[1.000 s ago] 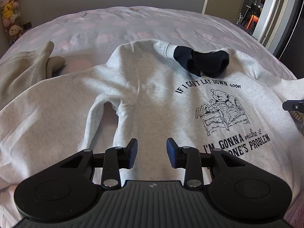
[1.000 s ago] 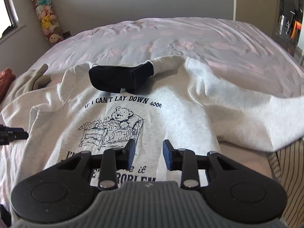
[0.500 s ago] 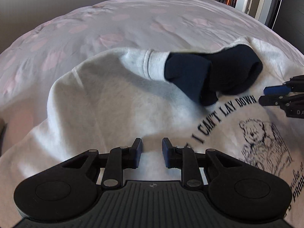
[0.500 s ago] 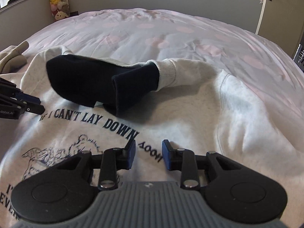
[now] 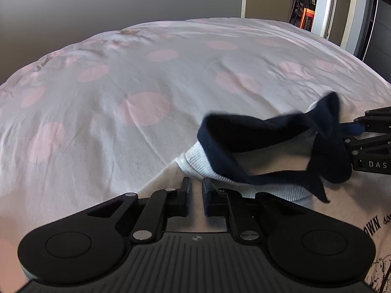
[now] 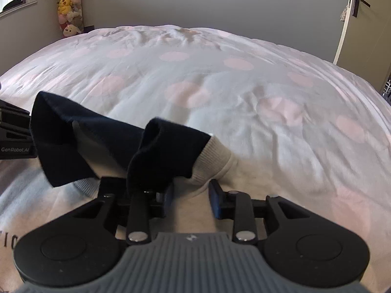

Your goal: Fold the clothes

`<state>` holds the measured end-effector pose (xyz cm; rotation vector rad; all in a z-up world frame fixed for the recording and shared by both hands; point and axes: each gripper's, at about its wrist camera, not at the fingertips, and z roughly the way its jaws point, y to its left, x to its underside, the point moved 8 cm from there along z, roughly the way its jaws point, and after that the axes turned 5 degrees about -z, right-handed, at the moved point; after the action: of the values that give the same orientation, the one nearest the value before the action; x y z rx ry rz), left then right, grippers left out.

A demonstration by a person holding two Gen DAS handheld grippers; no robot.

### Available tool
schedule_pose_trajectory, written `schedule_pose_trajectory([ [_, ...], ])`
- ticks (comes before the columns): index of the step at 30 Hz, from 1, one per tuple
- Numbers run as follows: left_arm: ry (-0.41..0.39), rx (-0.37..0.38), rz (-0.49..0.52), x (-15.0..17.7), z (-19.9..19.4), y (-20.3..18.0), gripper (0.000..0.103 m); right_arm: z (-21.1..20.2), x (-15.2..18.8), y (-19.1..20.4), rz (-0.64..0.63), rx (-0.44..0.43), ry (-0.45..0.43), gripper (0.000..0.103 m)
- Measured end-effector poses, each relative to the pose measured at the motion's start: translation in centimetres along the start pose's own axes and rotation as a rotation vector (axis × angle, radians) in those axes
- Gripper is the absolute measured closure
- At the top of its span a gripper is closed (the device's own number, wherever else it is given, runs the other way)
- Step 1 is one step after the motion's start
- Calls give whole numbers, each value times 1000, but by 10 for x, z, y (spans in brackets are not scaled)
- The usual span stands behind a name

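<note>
A light grey printed sweatshirt (image 5: 342,207) lies front-up on the bed, with a ribbed white collar (image 5: 195,157) and a dark navy inner collar (image 5: 268,131) standing up. My left gripper (image 5: 194,189) is at the collar's left end, its jaws a narrow gap apart with shoulder fabric between them. My right gripper (image 6: 191,195) is at the collar's right end (image 6: 210,157), jaws apart, with navy fabric (image 6: 158,151) draped over its left finger. The sweatshirt (image 6: 190,217) lies under it. Each gripper shows at the edge of the other's view.
The bed has a white cover with pink dots (image 5: 146,107) stretching away beyond the collar. Plush toys (image 6: 69,7) hang on the far left wall. A door (image 6: 361,19) stands at the right, and an open doorway (image 5: 308,7) shows in the left wrist view.
Both grippers moved forward up the sweatshirt to the collar ends. The left jaws narrowed and the right jaws widened. The navy collar now stands lifted between them.
</note>
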<state>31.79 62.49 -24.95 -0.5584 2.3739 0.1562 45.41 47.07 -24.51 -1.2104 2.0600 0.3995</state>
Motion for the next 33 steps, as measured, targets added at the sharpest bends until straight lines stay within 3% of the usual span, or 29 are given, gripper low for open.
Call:
schedule_pose_trajectory([
  [6,14,-12,-29,-14,15,3,102,23,-19,-11,60,39,14,55],
  [8,1,-40,-11,-17,17,0,102,30,-22,-15,71,59,8,44],
  [11,-17,-91,0,-24,19,-3,102,41,-26,-25,150,30,30,38],
  [13,-24,-110,-28,-30,17,-2,99,38,-32,-27,164,22,61,38],
  [15,-38,-82,-96,-38,6,2,96,32,-39,-27,158,19,93,39],
  [17,-62,-49,-144,-41,-10,6,80,15,-42,-29,185,7,64,41],
  [18,-69,-45,-153,-40,-20,8,77,4,-43,-30,207,-2,35,42],
  [20,-68,-30,-150,-32,-38,11,75,-18,-44,-30,238,-21,-15,42],
  [26,-22,-15,-143,16,-97,32,73,-71,-9,-1,183,-73,-5,42],
  [29,-23,-58,-184,47,-139,61,67,-99,21,2,174,-43,16,42],
  [33,-42,-163,-260,87,-201,110,66,-144,66,11,201,-28,31,41],
])
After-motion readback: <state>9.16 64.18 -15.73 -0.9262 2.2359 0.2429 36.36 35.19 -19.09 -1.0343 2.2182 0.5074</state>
